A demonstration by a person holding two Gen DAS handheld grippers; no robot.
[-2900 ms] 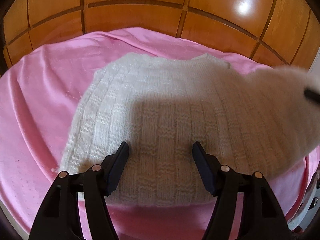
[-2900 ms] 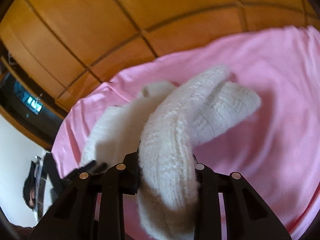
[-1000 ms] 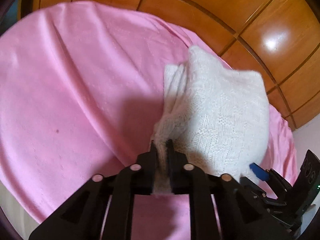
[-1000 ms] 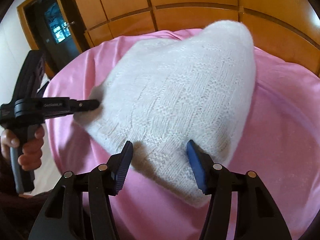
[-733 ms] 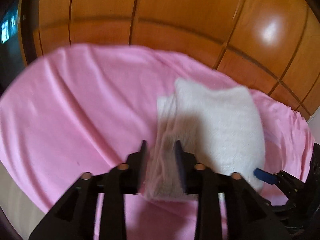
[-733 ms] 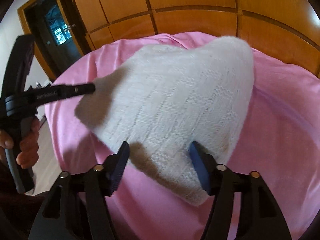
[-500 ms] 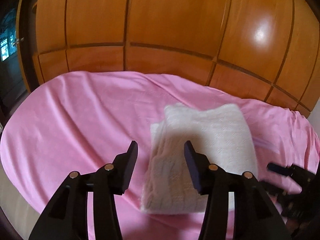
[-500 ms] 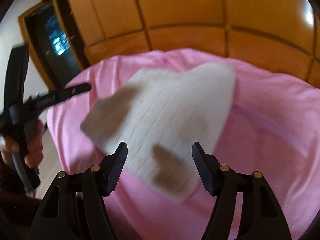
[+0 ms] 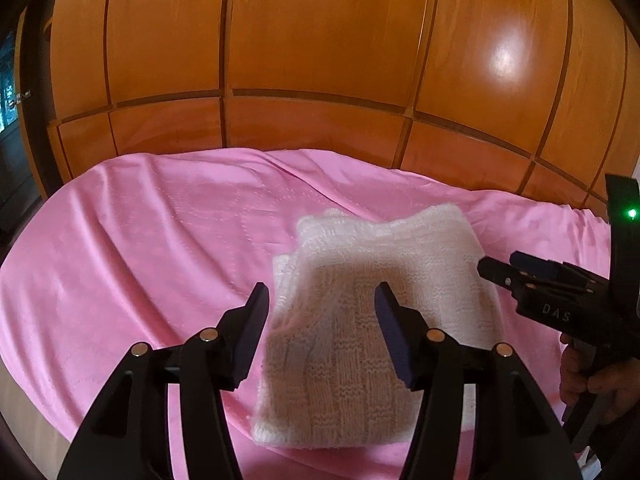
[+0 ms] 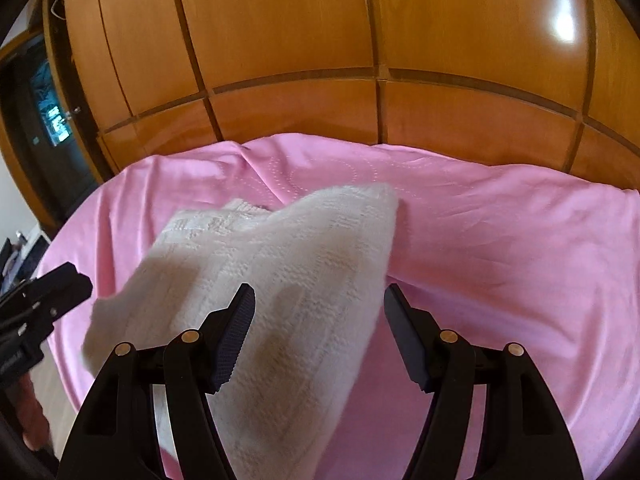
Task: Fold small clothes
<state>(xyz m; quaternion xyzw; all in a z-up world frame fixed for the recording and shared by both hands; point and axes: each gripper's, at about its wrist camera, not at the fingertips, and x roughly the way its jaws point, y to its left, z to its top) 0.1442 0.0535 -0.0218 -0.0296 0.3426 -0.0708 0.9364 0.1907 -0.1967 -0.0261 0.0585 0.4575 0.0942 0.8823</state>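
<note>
The letters "DAS" show in pale print on the right gripper (image 9: 496,270), whose jaws gape wide like those of the left gripper (image 9: 320,310), both above a folded, cream, ribbed-knit sweater (image 9: 360,320) lying lengthwise toward the wooden panels (image 9: 320,80) on the pink sheet (image 9: 140,260).

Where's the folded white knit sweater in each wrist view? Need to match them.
Left wrist: folded white knit sweater lies centre-right on the pink sheet, running down between the open fingers.
Right wrist: sweater sits centre-left, reaching the lower edge.
Shared landmark: the orange wooden panel wall behind the bed.
</note>
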